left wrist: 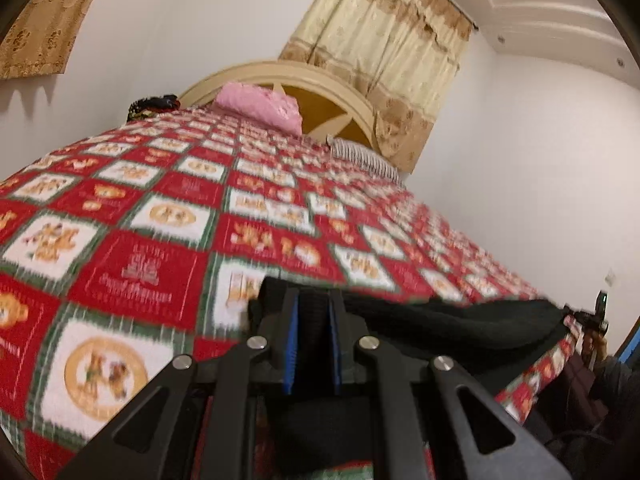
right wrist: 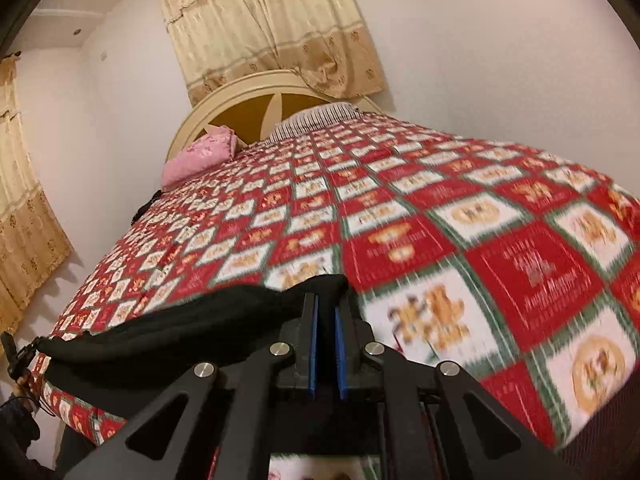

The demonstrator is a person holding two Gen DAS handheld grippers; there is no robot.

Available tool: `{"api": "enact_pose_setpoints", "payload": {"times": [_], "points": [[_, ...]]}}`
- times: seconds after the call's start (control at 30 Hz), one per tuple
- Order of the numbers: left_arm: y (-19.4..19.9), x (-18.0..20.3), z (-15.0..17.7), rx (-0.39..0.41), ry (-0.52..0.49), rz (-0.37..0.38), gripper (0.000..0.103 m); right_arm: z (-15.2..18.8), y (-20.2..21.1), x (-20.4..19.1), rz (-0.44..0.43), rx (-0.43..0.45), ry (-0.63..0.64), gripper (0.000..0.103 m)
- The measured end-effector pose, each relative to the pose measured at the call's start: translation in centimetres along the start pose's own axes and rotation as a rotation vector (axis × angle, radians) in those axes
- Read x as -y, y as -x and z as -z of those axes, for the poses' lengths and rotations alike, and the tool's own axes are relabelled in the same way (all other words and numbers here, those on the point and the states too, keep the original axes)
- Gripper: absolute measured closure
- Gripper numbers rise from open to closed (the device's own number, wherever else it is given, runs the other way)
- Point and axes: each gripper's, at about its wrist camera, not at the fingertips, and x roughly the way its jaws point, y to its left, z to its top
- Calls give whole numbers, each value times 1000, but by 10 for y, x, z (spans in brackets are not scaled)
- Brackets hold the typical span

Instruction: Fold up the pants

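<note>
The black pants (left wrist: 460,324) hang stretched as a dark band over the near end of the bed. My left gripper (left wrist: 313,300) is shut on one end of the pants. The far end reaches my right gripper (left wrist: 592,320), small at the right edge. In the right wrist view my right gripper (right wrist: 326,304) is shut on the pants (right wrist: 180,320), which run left to my left gripper (right wrist: 20,354) at the left edge. The cloth is held a little above the bedspread.
The bed carries a red, white and green checked bedspread (left wrist: 180,208) (right wrist: 480,240). A pink pillow (left wrist: 260,106) and a striped pillow (left wrist: 360,156) lie by the cream headboard (left wrist: 340,92). Beige curtains (right wrist: 272,28) hang behind.
</note>
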Motion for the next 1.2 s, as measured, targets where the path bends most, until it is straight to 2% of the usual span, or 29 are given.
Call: {"api": "enact_pose_setpoints", "payload": {"times": [0.17, 0.23, 0.27, 0.37, 0.43, 0.5, 0.63, 0.73, 0.77, 0.8, 0.87, 0.9, 1.03, 1.07, 1.2], "points": [[-1, -3, 14, -38, -34, -27, 86, 11, 2, 10, 16, -26, -20, 97], [2, -4, 17, -37, -33, -32, 84, 14, 4, 10, 28, -34, -9, 97], [5, -5, 18, -37, -38, -43, 79, 16, 5, 9, 35, -40, -2, 97], [16, -9, 23, -38, -41, -58, 76, 18, 12, 11, 49, -50, -1, 97], [25, -12, 26, -36, -47, -89, 70, 20, 19, 13, 61, -64, -6, 97], [36, -15, 30, -37, -51, -114, 61, 22, 31, 14, 112, -57, -6, 96], [53, -31, 37, -36, -29, -184, 61, 22, 56, 6, 137, -22, 2, 96], [66, -43, 39, -20, 7, -222, 61, 17, 70, -21, 125, 11, 62, 93], [69, -43, 38, -8, 14, -230, 61, 15, 71, -34, 107, 17, 88, 83], [71, -43, 36, 3, 22, -225, 61, 13, 71, -45, 84, 20, 109, 64], [70, -36, 32, 22, 25, -214, 58, 10, 68, -76, 17, 24, 148, 50], [68, -32, 29, 27, 24, -209, 55, 9, 62, -100, -26, 24, 184, 50], [50, -11, 15, 31, 23, -150, 45, 20, 28, -179, -45, -45, 333, 50], [42, -8, 12, 17, 28, -150, 41, 27, 18, -202, -58, -64, 379, 50], [20, 3, 15, -68, 46, -161, 41, 66, -17, -290, -150, -145, 584, 50]]}}
